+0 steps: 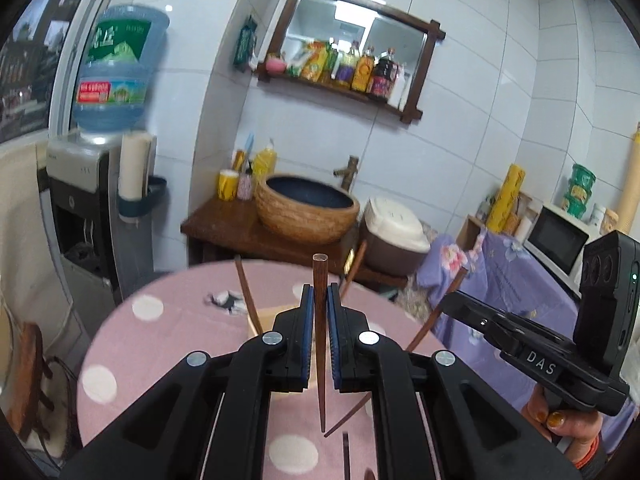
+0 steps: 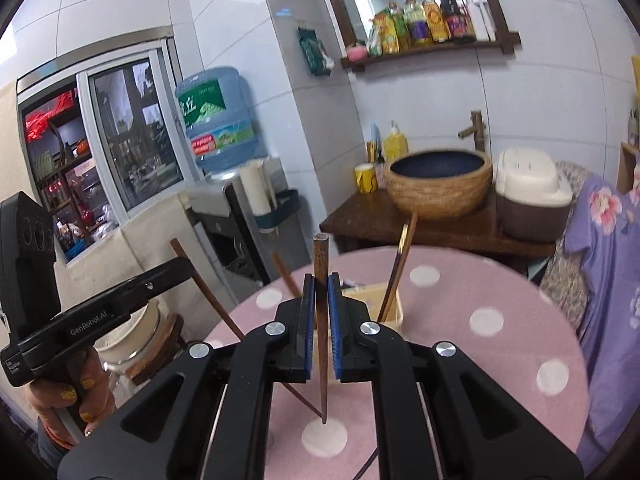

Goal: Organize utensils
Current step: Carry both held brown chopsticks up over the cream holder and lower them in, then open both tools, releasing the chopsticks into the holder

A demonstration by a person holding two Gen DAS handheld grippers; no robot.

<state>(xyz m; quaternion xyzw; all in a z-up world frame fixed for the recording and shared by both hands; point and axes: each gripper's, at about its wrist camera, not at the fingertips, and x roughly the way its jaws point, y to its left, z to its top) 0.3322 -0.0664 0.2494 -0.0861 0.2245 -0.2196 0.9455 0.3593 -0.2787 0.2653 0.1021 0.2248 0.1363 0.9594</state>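
Note:
My left gripper (image 1: 320, 292) is shut on a dark wooden chopstick (image 1: 320, 344) held upright, tip just above the pink dotted tablecloth (image 1: 160, 344). My right gripper (image 2: 320, 280) is shut on another wooden chopstick (image 2: 321, 340), upright, tip over a white dot. Each gripper shows in the other's view: the right one (image 1: 520, 332) at the right, the left one (image 2: 120, 296) at the left, each with its chopstick slanting down so the two tips nearly meet. A pale wooden utensil holder (image 2: 386, 300) behind the fingers holds more chopsticks (image 2: 400, 264); it also shows in the left wrist view (image 1: 260, 320).
The round table (image 2: 500, 300) ends close behind the holder. Beyond stand a dark wooden stand with a woven basin (image 2: 440, 184), a rice cooker (image 2: 532, 196), a water dispenser (image 1: 96, 200) and a purple flowered cloth (image 1: 504, 280). A dark cable (image 1: 346, 456) lies on the table near me.

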